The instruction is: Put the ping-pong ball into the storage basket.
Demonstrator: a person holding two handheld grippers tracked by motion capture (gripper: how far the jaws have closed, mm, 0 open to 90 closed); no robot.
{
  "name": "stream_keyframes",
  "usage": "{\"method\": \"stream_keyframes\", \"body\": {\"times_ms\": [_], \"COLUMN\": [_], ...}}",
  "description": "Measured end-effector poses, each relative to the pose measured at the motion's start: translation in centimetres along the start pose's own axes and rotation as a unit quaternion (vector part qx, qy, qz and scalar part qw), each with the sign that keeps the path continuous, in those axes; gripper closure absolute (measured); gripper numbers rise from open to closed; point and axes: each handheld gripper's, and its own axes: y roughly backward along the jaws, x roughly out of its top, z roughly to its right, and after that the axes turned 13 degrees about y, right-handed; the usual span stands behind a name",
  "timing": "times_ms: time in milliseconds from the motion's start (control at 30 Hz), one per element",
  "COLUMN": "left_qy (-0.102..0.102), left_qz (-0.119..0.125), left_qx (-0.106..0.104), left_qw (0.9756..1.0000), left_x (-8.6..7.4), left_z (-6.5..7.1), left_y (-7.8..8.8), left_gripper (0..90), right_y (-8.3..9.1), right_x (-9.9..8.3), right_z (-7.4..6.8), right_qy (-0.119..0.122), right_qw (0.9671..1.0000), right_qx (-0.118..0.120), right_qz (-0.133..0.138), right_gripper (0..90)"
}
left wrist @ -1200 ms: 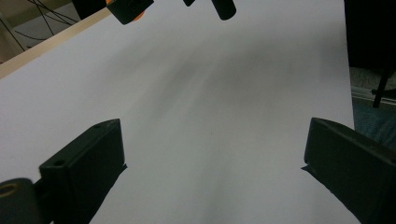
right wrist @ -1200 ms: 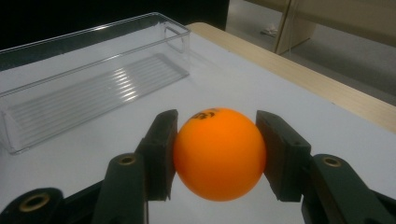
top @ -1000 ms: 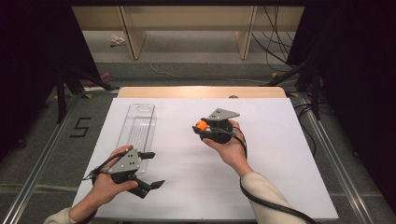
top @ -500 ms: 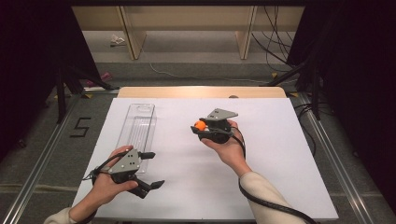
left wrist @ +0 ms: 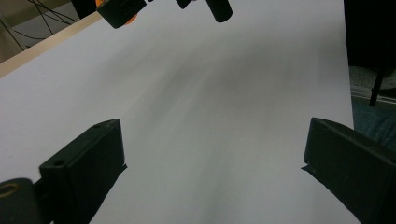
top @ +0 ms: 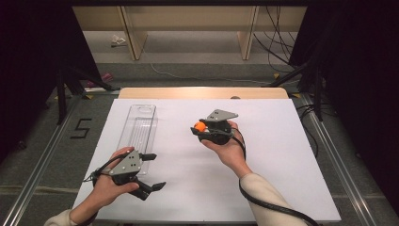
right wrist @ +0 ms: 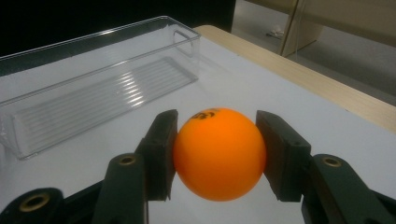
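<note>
The orange ball [right wrist: 218,153] sits squeezed between the two black pads of my right gripper [top: 201,128], one pad pressed to each side of it, with a dark printed mark on its top. I hold it just above the white table sheet [top: 282,155], near the middle of the table, and in the high view it peeks out orange at the gripper's left end. Beyond the ball, to the left in the high view, lies the clear plastic tray [top: 139,129], long and narrow, ribbed on its floor, with a handle cut-out in its far end wall. My left gripper [top: 153,172] rests low at the near left corner of the sheet, just beside the tray's near end, jaws spread wide with nothing between them but bare white sheet. A wooden table edge [top: 202,92] runs along the far side.
</note>
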Motion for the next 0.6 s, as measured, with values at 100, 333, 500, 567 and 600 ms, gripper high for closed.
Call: {"method": "stream_keyframes", "body": {"times_ms": [100,333,500,567,600], "left_qy": [0.000,-0.001,-0.001,0.000,0.000], "left_qz": [0.000,-0.001,-0.001,0.000,0.000], "left_qx": [0.000,0.000,-0.001,-0.001,0.000], "left_qw": [1.0000,1.0000,1.0000,1.0000,1.0000], "left_x": [0.00,0.00,0.00,0.00,0.00], "left_z": [0.00,0.01,0.02,0.01,0.01], "left_y": [0.00,-0.01,-0.01,0.00,0.00], "left_gripper": [4.7,4.7,4.7,4.7,4.7], "right_y": [-0.08,-0.20,-0.26,-0.29,-0.32], "right_x": [0.03,0.19,0.34,0.35,0.35], "right_z": [-0.06,-0.19,-0.29,-0.34,-0.36], "right_qy": [0.000,0.001,0.002,0.002,0.002], "right_qw": [1.0000,1.0000,1.0000,1.0000,1.0000], "right_qx": [0.001,0.003,0.004,0.005,0.005], "right_qz": [-0.001,0.001,0.003,0.002,0.002], "right_gripper": [51.6,51.5,51.5,51.5,51.5]}}
